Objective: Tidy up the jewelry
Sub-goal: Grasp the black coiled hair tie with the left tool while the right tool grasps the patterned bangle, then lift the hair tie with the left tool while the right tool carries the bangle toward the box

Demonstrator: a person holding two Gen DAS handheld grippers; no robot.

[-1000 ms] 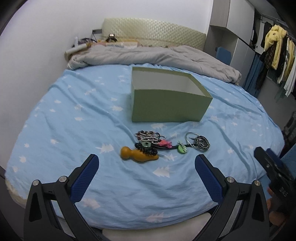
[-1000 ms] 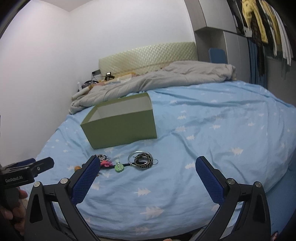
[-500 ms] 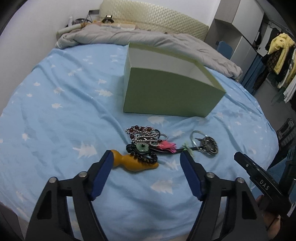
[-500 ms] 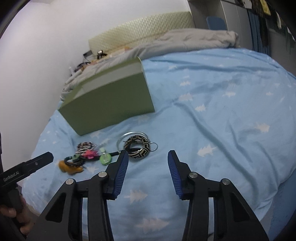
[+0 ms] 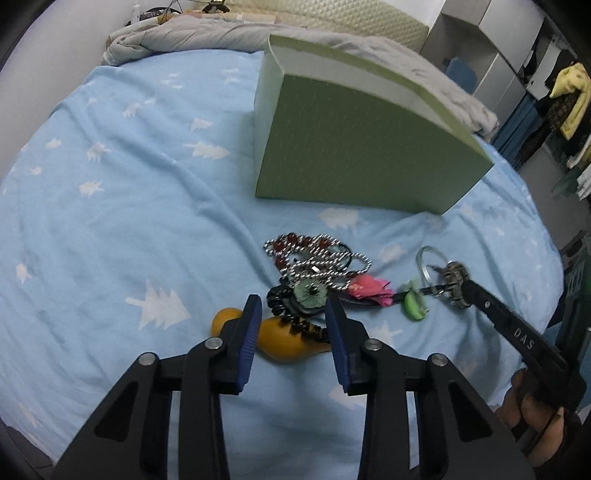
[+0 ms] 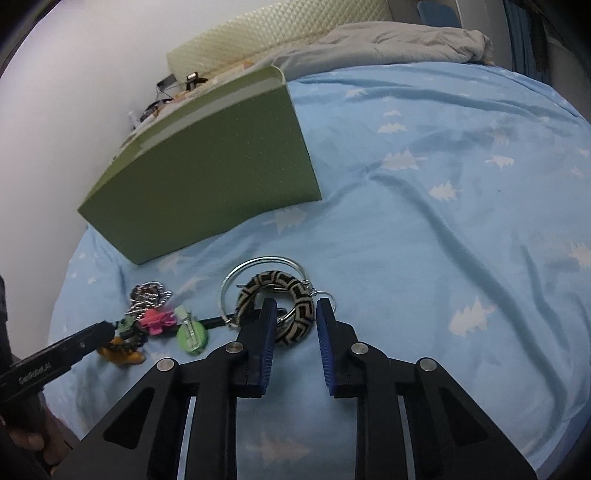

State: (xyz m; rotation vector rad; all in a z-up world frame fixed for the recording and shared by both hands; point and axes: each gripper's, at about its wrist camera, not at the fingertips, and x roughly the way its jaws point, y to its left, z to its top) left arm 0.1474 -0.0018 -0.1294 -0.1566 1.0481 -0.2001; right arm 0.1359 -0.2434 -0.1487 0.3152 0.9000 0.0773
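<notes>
A pile of jewelry lies on the blue bedsheet in front of an open green box (image 5: 354,147). My left gripper (image 5: 293,310) is partly open, its fingers on either side of a black beaded bracelet with a green charm (image 5: 308,293) lying over an orange gourd-shaped piece (image 5: 284,341). A silver chain and red beads (image 5: 314,254) lie just beyond. My right gripper (image 6: 293,314) is partly open around the near edge of a black-and-cream patterned bangle (image 6: 291,295), which lies on a silver ring (image 6: 258,267). A pink flower piece (image 6: 159,319) and a green clip (image 6: 190,332) lie left of it.
The green box (image 6: 207,177) stands behind the pile on the sheet. A grey duvet (image 5: 229,33) is bunched at the headboard. Wardrobes and hanging clothes (image 5: 569,92) stand at the right of the bed.
Both grippers have moved down and forward to the pile and narrowed; the left now straddles the black bracelet, the right straddles the patterned bangle.
</notes>
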